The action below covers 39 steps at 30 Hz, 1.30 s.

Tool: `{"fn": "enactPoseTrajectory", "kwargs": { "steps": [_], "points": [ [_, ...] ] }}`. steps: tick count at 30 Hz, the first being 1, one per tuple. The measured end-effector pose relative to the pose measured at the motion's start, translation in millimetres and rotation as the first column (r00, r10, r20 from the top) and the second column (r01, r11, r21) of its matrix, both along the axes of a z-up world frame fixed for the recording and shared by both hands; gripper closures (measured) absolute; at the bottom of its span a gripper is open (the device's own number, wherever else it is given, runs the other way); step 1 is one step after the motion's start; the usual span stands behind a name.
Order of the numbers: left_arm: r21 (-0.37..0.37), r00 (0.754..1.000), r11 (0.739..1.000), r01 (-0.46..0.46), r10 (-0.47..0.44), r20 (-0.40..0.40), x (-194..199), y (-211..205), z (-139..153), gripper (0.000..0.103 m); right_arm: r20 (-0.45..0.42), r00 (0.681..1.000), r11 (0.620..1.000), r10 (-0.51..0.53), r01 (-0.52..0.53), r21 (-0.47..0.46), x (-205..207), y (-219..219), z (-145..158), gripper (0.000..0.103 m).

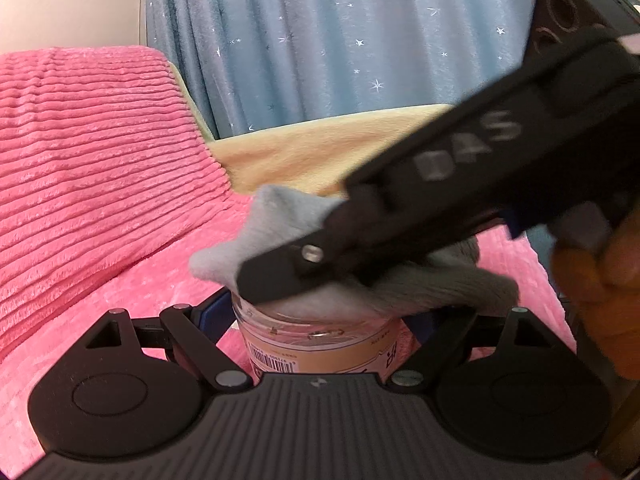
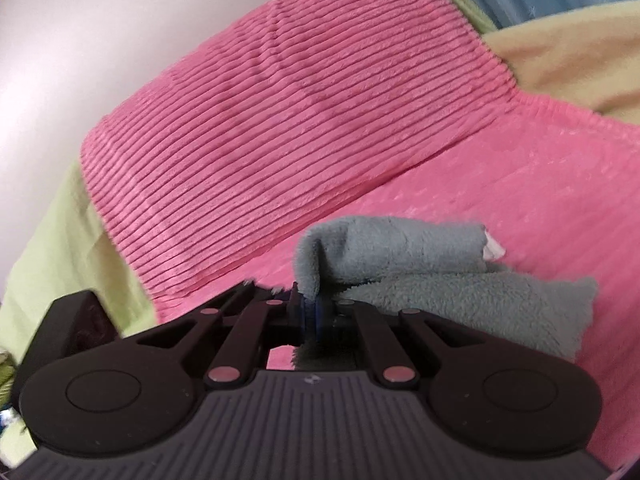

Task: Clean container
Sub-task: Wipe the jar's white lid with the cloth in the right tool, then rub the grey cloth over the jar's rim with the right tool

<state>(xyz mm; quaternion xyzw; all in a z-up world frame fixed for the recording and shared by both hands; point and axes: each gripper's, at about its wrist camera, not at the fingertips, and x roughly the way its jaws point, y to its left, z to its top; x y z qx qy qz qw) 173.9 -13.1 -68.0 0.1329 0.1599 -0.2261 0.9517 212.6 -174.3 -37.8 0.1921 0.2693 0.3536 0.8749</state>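
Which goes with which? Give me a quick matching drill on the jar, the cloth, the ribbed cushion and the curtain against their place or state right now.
Things:
1. clear jar
2. grey cloth
3. ribbed cushion
4. curtain

Place or state:
A. blue with small stars, in the background
B. pinched in the right gripper, pressed on the jar's mouth
C. held between the left gripper fingers
D. pink, lying on the pink blanket

Pairs: 1-C, 2-B, 3-D, 4-A
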Motion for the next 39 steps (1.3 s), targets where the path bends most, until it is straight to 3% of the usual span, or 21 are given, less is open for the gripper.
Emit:
{"fn": "enactPoseTrajectory", "kwargs": {
  "steps": [13,17,22,27,32,39],
  "points": [
    [-0.025,0.999,1.000,0.013,-0.013,-0.030,1.5,4.3,0.4,0.017,0.035,0.990,0.989,-0.134,0.136,-0.060,0.8,-18.4,3.2,0.101],
    [-0.035,0.999,0.999,0.011,-0.012,-0.038,2.9,5.3,1.7,0.017,0.018,0.994,0.992,-0.111,0.112,-0.050,-11.3,-26.9,2.0,0.101],
    [-0.034,0.999,0.999,0.005,-0.006,-0.036,3.2,4.2,1.4,0.017,-0.051,0.999,1.000,-0.006,0.007,0.012,-14.3,-25.9,-0.2,0.101],
    [-0.032,0.999,0.999,0.000,-0.001,-0.035,4.0,3.5,1.4,0.017,-0.067,0.998,0.999,0.007,-0.004,0.040,-6.0,-12.5,-2.2,0.101],
    [-0.057,0.999,0.998,-0.003,0.000,-0.047,6.9,7.8,1.3,0.017,-0.025,0.999,0.999,-0.045,0.045,0.005,3.6,-2.4,-0.8,0.101],
    [-0.041,0.999,0.999,0.003,-0.005,-0.040,6.1,6.1,1.9,0.017,-0.032,0.987,0.987,-0.160,0.160,0.010,6.4,-25.8,-4.3,0.101]
  ]
}}
